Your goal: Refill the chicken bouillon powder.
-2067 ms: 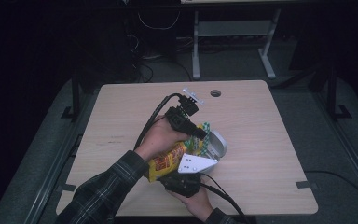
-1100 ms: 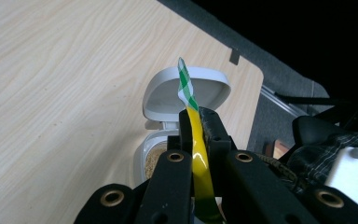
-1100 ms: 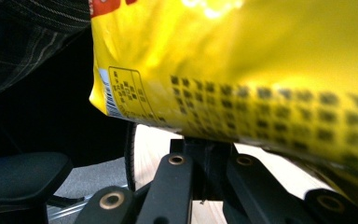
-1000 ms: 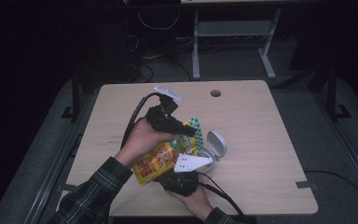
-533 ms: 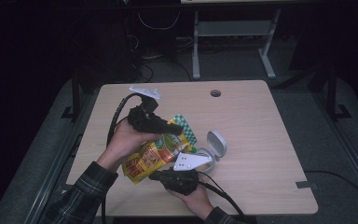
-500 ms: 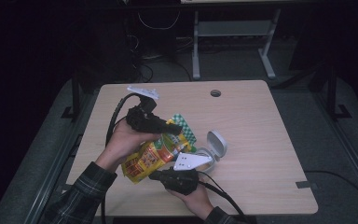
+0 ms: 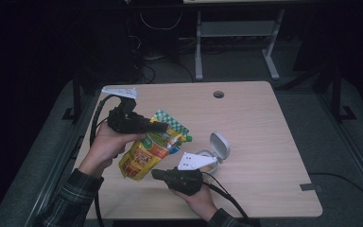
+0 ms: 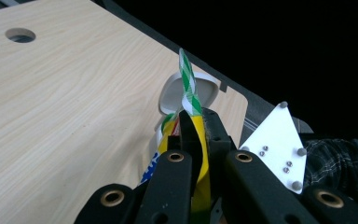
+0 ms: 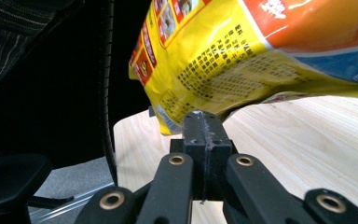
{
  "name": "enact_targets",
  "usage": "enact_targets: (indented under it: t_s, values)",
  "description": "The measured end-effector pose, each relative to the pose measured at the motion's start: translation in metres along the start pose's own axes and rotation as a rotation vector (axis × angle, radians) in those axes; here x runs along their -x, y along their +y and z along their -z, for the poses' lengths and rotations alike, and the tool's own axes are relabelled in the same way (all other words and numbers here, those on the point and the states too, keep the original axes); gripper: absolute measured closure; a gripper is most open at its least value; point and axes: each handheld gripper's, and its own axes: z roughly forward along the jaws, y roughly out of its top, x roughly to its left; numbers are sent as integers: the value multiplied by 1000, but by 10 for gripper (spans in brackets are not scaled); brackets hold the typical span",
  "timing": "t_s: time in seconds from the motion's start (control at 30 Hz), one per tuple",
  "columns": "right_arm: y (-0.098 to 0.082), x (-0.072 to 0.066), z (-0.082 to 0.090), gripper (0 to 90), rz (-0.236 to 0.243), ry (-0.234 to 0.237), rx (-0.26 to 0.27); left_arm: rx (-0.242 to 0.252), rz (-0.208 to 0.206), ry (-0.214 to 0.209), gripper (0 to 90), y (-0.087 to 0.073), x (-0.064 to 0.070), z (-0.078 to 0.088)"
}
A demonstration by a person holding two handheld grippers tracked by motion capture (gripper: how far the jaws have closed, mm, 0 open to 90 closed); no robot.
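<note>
Pouch (image 7: 149, 151) is held clamped in left gripper (image 7: 163, 126) above table (image 7: 264, 123); right gripper (image 7: 157, 174), closed empty beneath, likely must open next to grasp it.

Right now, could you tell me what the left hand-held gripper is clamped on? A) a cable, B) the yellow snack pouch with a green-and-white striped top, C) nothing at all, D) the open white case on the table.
B: in the left gripper view the left hand-held gripper has its jaws pressed on the yellow snack pouch, lifted off the table, while the white case lies apart.
</note>
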Motion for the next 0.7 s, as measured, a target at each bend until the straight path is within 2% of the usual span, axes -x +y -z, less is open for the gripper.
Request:
enact_targets:
  t_s: [0.3,0.4,0.6,0.7]
  values:
    - [3,2,5,900,-14,-12,-1,44,-2,47,900,-9,-12,10]
    - [5,1,9,900,-12,-14,-2,63,11,80,900,-15,-22,12]
    - [12,-1,18,900,7,-32,-12,102,12,111,899,-22,-38,8]
    - [14,0,23,900,-2,-31,-35,117,6,139,899,-25,-45,5]
